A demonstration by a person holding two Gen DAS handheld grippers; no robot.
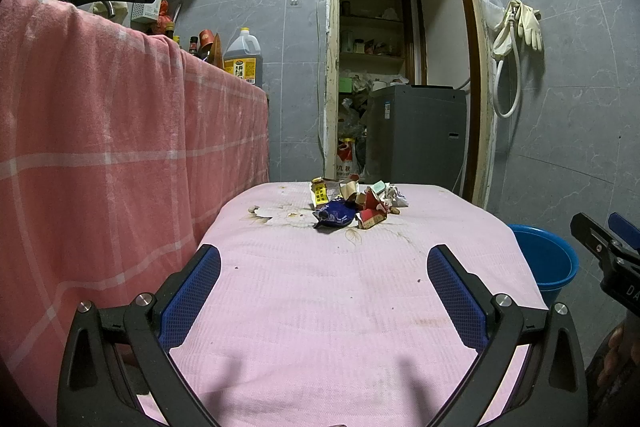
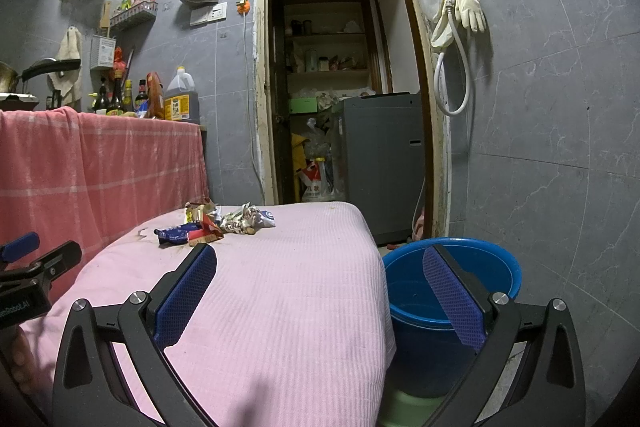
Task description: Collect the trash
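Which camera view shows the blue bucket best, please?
The right wrist view shows the blue bucket best: its rim, inside and outer wall are visible beside the pink-covered table, partly behind one gripper finger. The left wrist view shows only part of it past the table's right edge.

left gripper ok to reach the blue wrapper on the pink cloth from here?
Probably yes. The left gripper is open and aimed at the blue wrapper, which lies nearest in the trash pile, with only bare pink cloth between.
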